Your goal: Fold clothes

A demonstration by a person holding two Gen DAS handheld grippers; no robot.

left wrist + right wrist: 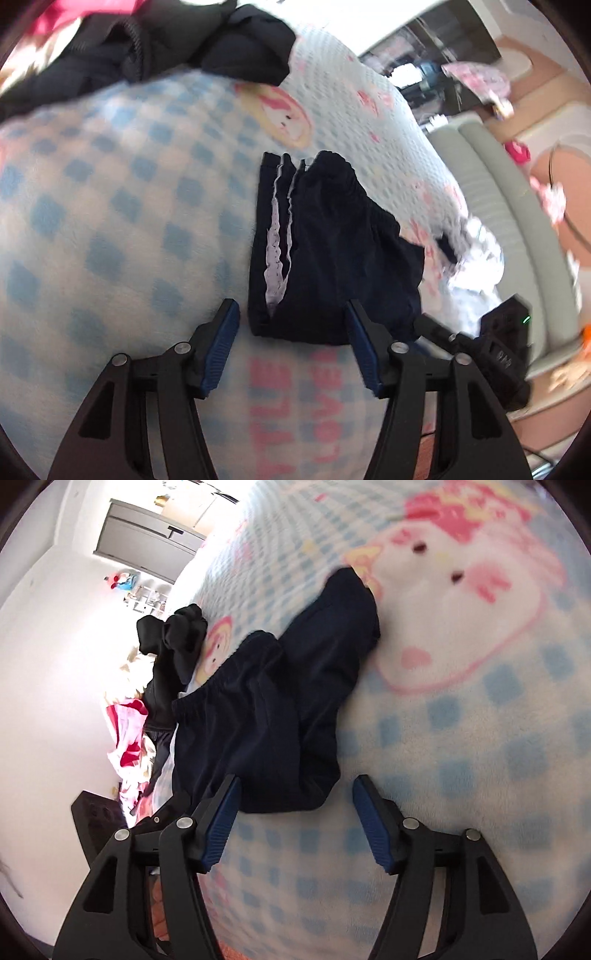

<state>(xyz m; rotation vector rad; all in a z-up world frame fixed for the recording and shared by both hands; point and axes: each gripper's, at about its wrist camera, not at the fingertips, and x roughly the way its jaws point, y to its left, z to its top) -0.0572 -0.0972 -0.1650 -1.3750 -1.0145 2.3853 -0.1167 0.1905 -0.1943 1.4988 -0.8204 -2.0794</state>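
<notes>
**Navy shorts on the checked blanket, both grippers spread wide**

The navy shorts [325, 254] lie crumpled on the blue-and-white checked blanket [110, 221], partly folded over, with a white-edged seam showing along one side in the left wrist view.

The left gripper [291, 343] has its 2 blue-padded fingers spread wide and grips nothing; its tips sit just at the near hem of the shorts, one on either side.

The right gripper [295, 823] is likewise wide apart and empty, with its left finger at the near edge of the shorts [280, 701] and its right finger over bare blanket [461, 738].

Beyond the shorts, a pile of black clothes [147, 48] rests on the blanket's far part, with pink cloth [125, 723] next to it.
</notes>
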